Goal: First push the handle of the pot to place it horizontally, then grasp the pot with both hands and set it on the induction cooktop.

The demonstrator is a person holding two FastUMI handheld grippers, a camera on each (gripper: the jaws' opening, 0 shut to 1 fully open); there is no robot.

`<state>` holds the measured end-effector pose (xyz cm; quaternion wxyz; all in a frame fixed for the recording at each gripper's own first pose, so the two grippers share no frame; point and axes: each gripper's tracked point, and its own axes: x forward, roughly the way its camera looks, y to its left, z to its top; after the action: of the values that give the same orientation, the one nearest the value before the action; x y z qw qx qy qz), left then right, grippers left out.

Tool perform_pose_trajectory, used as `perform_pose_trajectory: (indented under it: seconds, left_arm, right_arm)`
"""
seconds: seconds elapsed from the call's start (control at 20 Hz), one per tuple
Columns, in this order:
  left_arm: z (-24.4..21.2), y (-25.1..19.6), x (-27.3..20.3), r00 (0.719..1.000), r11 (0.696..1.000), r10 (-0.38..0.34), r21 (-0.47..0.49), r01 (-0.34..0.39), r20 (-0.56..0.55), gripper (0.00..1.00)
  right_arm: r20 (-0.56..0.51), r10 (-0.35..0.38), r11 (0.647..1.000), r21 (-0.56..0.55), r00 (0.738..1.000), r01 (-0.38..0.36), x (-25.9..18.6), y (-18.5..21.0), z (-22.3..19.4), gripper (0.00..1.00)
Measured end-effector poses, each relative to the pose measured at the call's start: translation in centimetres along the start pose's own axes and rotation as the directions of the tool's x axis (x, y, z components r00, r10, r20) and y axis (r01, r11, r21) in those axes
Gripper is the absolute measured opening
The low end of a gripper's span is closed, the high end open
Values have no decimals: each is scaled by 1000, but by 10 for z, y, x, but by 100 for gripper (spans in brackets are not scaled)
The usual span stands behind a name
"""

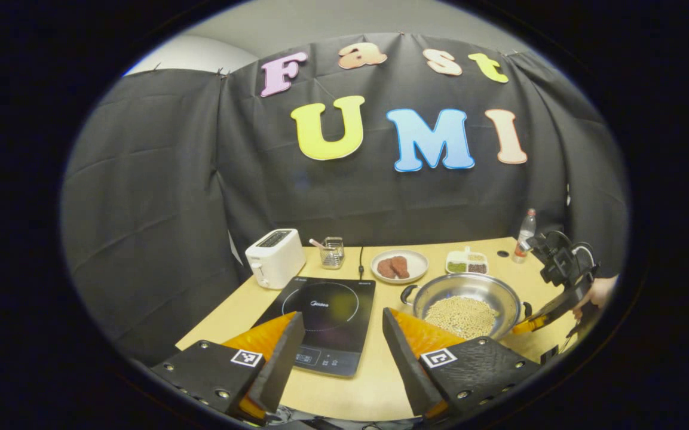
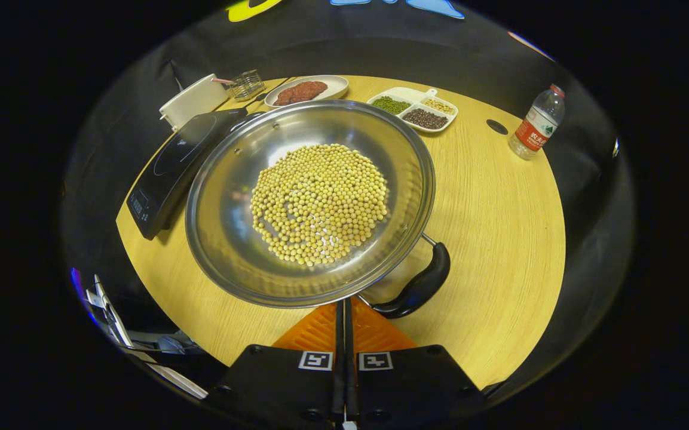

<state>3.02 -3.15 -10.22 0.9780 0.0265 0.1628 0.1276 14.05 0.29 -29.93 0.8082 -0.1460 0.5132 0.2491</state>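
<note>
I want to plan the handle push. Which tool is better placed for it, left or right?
Right. The right tool is shut, with its tips beside the pot rim, next to the black handle. The left tool is open, over the induction cooktop, farther away.

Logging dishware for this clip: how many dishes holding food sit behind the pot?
2: a round plate of reddish patties beside the cooktop, and a divided dish of beans to its right.

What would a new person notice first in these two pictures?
The big steel pot, with a heap of yellow beans in it, stands on the wooden table right in front of the right gripper, whose jaws are closed. Left of the pot lies the black induction cooktop, ahead of the open left gripper.
</note>
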Motion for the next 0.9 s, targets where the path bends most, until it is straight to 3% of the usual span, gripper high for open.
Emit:
perform_pose_trajectory:
  seconds: [0.45, 0.9]
  left_arm:
    - [-28, -28, -8, 993, 997, 61, -34, -64, -102, 80]
    - [-41, -45, -13, 982, 989, 105, -85, -119, -155, 81]
  right_arm:
    - [37, 10, 999, 47, 999, -12, 9, -52, 17, 2]
    - [90, 61, 987, 142, 994, -74, 15, -65, 34, 2]
